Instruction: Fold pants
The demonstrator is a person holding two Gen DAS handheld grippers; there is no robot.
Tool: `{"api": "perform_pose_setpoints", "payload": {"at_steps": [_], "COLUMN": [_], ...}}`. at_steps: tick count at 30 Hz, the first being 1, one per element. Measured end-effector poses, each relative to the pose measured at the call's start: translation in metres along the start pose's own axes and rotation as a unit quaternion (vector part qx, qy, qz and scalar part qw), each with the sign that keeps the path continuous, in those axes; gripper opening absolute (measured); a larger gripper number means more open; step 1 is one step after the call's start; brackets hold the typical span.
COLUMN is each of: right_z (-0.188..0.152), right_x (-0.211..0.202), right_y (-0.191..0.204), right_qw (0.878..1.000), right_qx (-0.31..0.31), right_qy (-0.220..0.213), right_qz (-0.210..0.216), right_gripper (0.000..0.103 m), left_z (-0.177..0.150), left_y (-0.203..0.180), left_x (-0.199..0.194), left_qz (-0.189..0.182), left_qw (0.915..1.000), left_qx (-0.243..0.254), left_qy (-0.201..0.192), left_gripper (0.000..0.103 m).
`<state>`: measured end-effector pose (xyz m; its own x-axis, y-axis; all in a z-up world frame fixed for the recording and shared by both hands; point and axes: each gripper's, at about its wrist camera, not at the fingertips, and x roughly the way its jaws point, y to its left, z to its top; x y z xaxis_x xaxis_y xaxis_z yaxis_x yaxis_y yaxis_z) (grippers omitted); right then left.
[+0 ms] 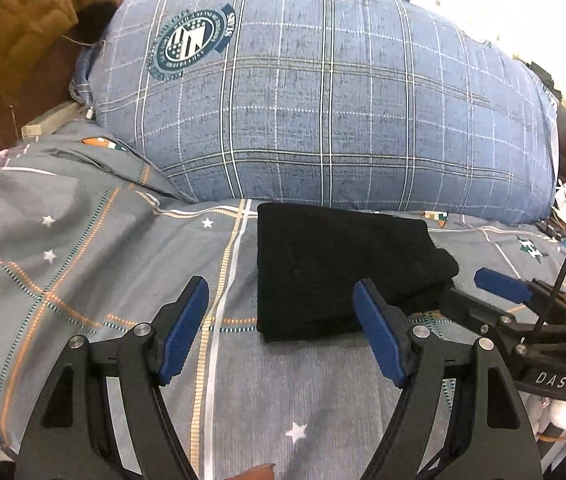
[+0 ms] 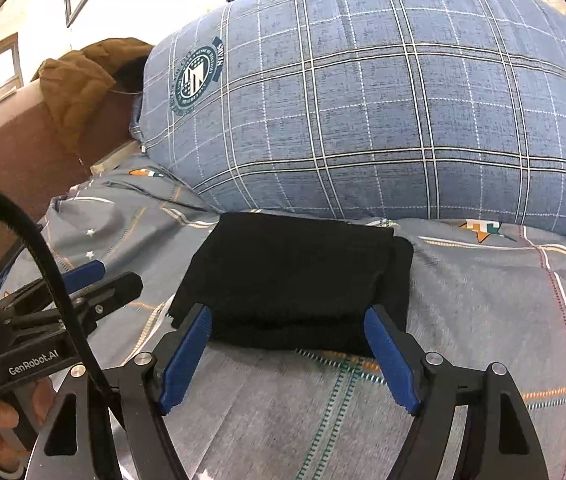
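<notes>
While the black pants [image 2: 295, 280] lie folded in a compact stack on the grey bedsheet [image 1: 95, 264], just before a blue plaid pillow [image 1: 323, 96], both grippers hang over them with jaws spread and empty: the left gripper [image 1: 281, 332] marked "GenRobot.AI", the right gripper [image 2: 289, 360] marked "DAS".

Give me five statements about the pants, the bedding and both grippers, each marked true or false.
1. The black pants lie folded in a compact stack. True.
2. The left gripper clamps the pants. False: it is open and empty.
3. The plaid pillow lies behind the pants. True.
4. The right gripper is shut. False: it is open.
5. The pants rest on a bare wooden table. False: on a grey patterned sheet.
</notes>
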<state>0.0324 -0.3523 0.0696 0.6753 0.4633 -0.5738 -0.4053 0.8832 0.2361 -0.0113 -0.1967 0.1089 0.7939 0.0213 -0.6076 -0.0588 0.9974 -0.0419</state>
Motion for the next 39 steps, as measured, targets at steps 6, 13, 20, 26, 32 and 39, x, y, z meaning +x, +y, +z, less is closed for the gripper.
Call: {"api": "perform_pose_setpoints", "payload": {"at_steps": [6, 13, 20, 26, 32, 39], "right_z": [-0.005, -0.011, -0.013, -0.014, -0.014, -0.015], "right_x": [-0.011, -0.021, -0.021, -0.021, -0.019, -0.017], "right_y": [0.005, 0.008, 0.007, 0.006, 0.011, 0.013], "right_qw": [1.000, 1.000, 1.000, 1.000, 1.000, 1.000], "right_qx": [0.011, 0.014, 0.017, 0.017, 0.010, 0.009], "right_qy": [-0.009, -0.013, -0.005, -0.002, 0.004, 0.007], "right_qz": [0.017, 0.016, 0.015, 0.015, 0.016, 0.015], "right_gripper": [0.077, 0.077, 0.077, 0.077, 0.077, 0.077], "left_z": [-0.008, -0.016, -0.021, -0.022, -0.023, -0.023], "left_y": [-0.002, -0.012, -0.017, -0.014, -0.012, -0.009], "left_x": [-0.013, -0.019, -0.024, -0.024, -0.024, -0.023], "left_qz": [0.003, 0.007, 0.010, 0.011, 0.010, 0.010], "left_qw": [0.9999, 0.9999, 0.9999, 0.9999, 0.9999, 0.9999], "left_qx": [-0.014, -0.009, -0.001, -0.005, -0.008, -0.010], "left_qy": [-0.005, -0.004, -0.008, -0.004, -0.005, -0.004], "left_gripper": [0.076, 0.076, 0.076, 0.076, 0.076, 0.076]}}
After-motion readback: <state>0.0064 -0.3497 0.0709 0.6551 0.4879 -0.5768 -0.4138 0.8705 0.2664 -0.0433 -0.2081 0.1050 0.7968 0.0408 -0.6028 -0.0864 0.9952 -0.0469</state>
